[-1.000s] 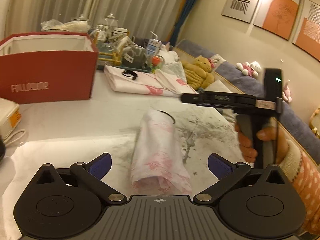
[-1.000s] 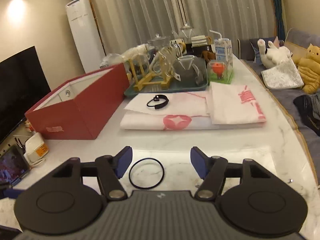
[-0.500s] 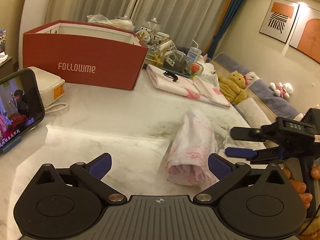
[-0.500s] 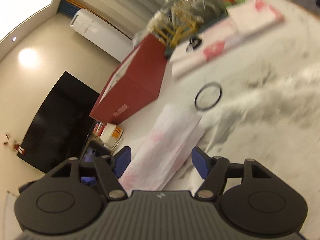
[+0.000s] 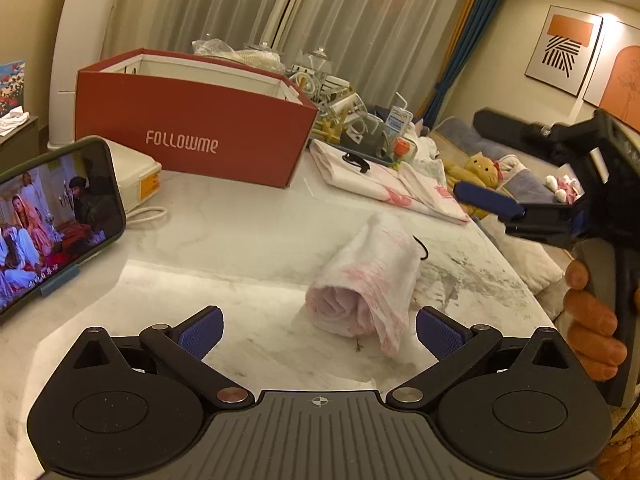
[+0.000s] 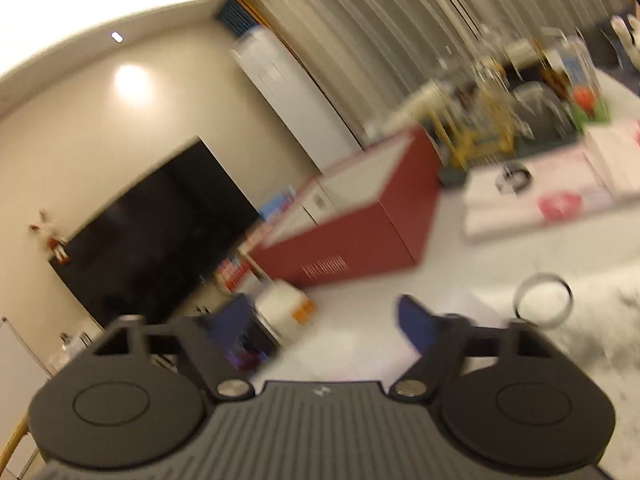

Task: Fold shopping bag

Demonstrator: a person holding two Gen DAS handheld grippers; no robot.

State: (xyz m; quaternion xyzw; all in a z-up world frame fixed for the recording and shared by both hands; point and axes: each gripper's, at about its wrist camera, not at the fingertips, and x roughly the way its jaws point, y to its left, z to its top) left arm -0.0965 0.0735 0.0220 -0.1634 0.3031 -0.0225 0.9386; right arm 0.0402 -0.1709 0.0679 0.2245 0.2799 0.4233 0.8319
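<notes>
Left gripper [image 5: 319,330] sits low over the desk [image 5: 240,232], its blue-padded fingers [image 5: 202,332] spread wide with nothing pinched between them. The rolled shopping bag [image 5: 366,284], white with pink print, lies on the marble just ahead of the right-hand finger, its rolled end facing the camera; the pads are clear of it, not touching.

Over on the right edge of the left wrist view, the right gripper [image 5: 496,168] is up in the air, held by a hand [image 5: 592,332] around its grip. Its jaws are opening at this moment, and nothing is between them: one blue-padded finger [image 5: 486,200] points across above the far end of the roll, well above the desk. The right wrist view is tilted and smeared with motion blur, fingers [image 6: 416,324] parted over bare desk.

Around the roll: a black ring [image 6: 542,300] lies on the desk beside its far end. Behind it, a stack of folded white and pink bags [image 5: 384,180] with a dark loop on top. A red box [image 5: 188,128] marked FOLLOWME stands at the back, a tray of glassware [image 5: 348,112] next to it. A phone [image 5: 56,216] leans on a stand at the left, screen lit.
</notes>
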